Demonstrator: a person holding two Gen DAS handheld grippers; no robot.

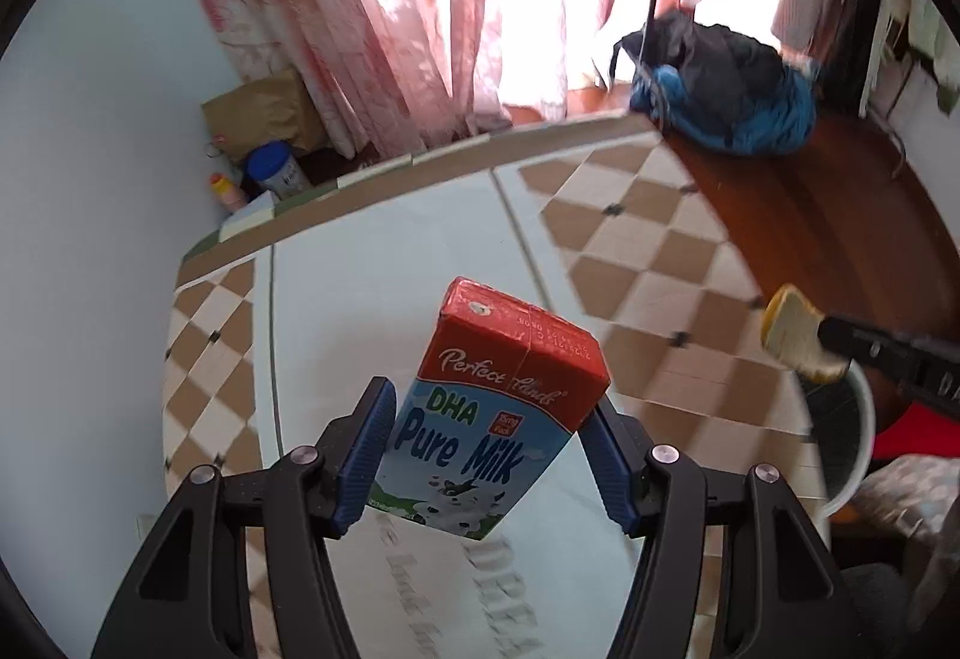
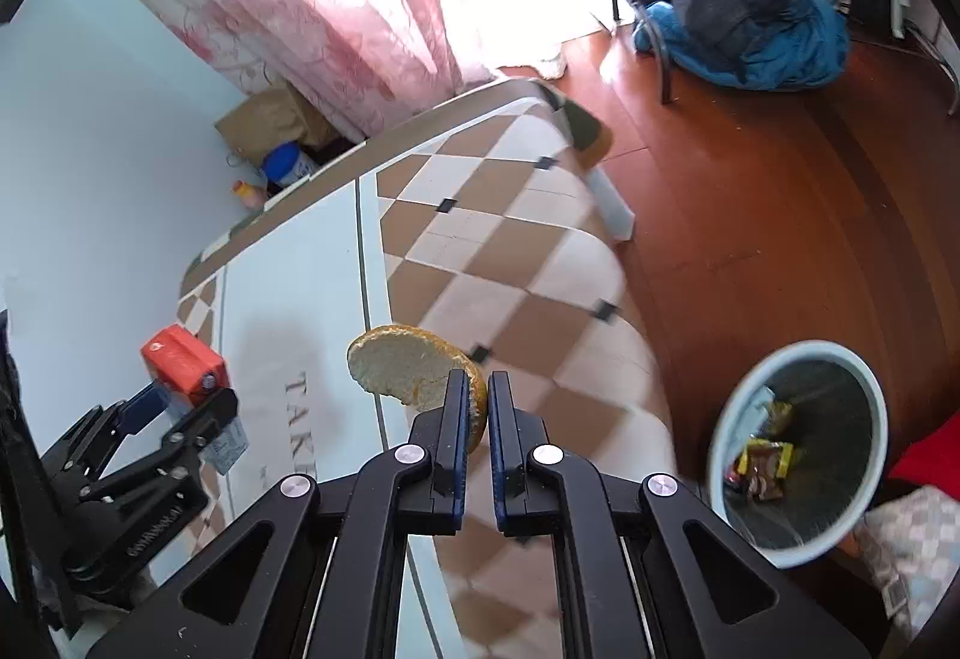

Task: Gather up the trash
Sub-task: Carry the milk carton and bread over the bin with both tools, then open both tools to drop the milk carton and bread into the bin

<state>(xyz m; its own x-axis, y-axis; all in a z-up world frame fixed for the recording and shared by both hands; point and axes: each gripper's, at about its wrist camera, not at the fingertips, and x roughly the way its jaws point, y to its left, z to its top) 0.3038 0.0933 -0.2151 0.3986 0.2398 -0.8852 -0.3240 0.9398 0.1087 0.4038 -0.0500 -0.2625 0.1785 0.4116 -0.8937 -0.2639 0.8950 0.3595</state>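
My left gripper (image 1: 489, 419) is clamped from both sides on the milk carton (image 1: 498, 407), its blue pads (image 1: 366, 449) pressed against the carton's faces and the carton lifted, tilted, above the table. My right gripper (image 2: 474, 407) has its jaws drawn nearly together, pinching the edge of a bread slice (image 2: 408, 368) that sticks out to the left of the fingertips. From the right wrist view my left gripper sits off to the left and lower.
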